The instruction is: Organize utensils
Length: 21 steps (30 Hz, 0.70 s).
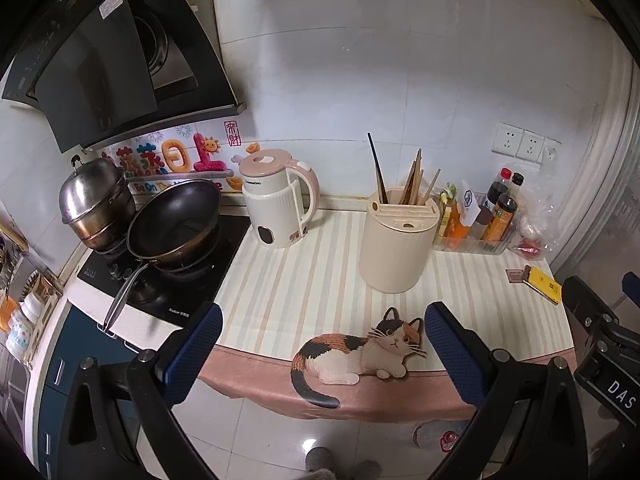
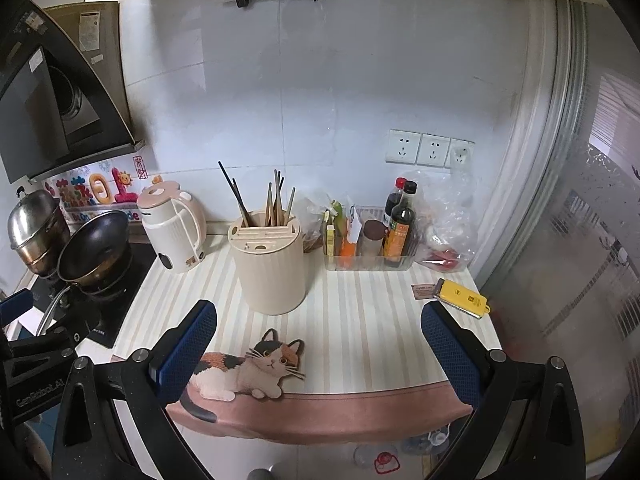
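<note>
Left gripper [image 1: 322, 344]: jaws spread wide, nothing betw blue pads [image 1: 454, 350], level, pointing fwd. Right gripper [image 2: 320, 344]: same, jaws wide apart, empty, level. Each gripper's black body visible at edge of other's view.

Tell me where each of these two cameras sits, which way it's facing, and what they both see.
Left wrist: on the left gripper, open, facing the counter; the right gripper's body shows at the right edge.
Right wrist: on the right gripper, open, facing the counter further right; the left gripper's body shows at the left edge.
Shared: the utensil holder, kettle and cat-print mat.
</note>
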### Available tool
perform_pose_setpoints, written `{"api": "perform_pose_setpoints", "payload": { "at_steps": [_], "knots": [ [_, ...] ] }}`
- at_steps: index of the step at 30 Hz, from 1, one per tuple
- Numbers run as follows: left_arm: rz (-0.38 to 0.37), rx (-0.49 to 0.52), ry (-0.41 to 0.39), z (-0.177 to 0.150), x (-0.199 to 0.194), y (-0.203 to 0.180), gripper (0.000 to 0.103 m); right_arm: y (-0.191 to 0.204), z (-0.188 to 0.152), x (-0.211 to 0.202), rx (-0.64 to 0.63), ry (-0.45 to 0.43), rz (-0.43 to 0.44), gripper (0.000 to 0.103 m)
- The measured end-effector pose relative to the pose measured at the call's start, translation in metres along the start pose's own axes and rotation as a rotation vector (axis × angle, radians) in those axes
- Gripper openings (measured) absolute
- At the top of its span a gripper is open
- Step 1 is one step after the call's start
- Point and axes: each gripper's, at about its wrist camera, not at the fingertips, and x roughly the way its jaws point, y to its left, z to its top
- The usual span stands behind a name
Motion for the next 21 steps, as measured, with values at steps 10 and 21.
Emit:
{"api": "perform_pose_setpoints", "payload": {
  "at_steps": [10, 21],
  "knots": [
    [0.001, 0.001, 0.003, 0.0010, 0.0020, 0.0010, 0.103, 0.0007, -0.0005, 0.0042, 0.001, 0.004, -0.005, 0.103],
    [0.000, 0.001, 0.008, 0.0020, 0.0075, 0.0025, 0.103, 0.0020, -0.0008, 0.0056, 0.002, 0.005, -0.008, 0.103]
  ]
}}
